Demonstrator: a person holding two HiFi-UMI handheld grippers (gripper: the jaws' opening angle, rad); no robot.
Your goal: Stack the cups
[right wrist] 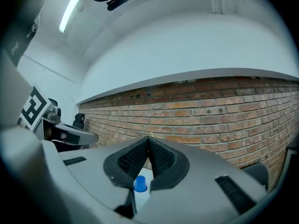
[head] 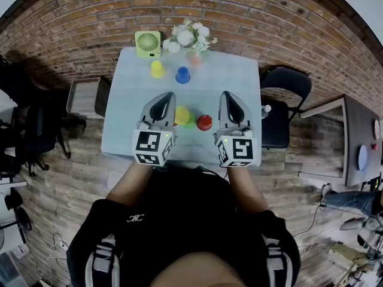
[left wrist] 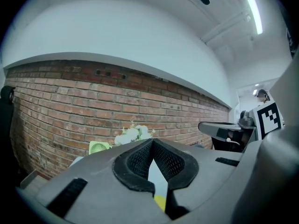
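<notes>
The person stands at the near edge of a pale blue table [head: 233, 70], holding both grippers out level over it, and the red cup [head: 204, 122] is the handiest marker for everything else. The left gripper [head: 170, 95] hangs to the left of the red cup and the right gripper [head: 227, 94] to its right, so from the head view the cup shows in the gap between the two. Both pairs of jaws are closed tip to tip with nothing caught in them. Each gripper's own view shows the black ribbed pads meeting at a point, with only wall and table behind.

Just left of the red cup sits the near yellow cup [head: 181, 114]. It overlaps a green cup [head: 191, 124] that peeks out at its lower right, and whether the yellow one is seated on the green I cannot tell. Beyond the red cup and a little left stands the blue cup [head: 182, 75], alone. It also shows through the notch below the right gripper's closed tips. Farther left, also beyond the red cup, is the far yellow cup [head: 157, 69], apart from the blue one.

At the table's back edge, well beyond the red cup, a green fan [head: 148, 43] and a bunch of white flowers [head: 188, 37] stand against the brick wall [head: 90, 17]. Off to the red cup's right, past the table edge, is a black chair [head: 286, 91]
</notes>
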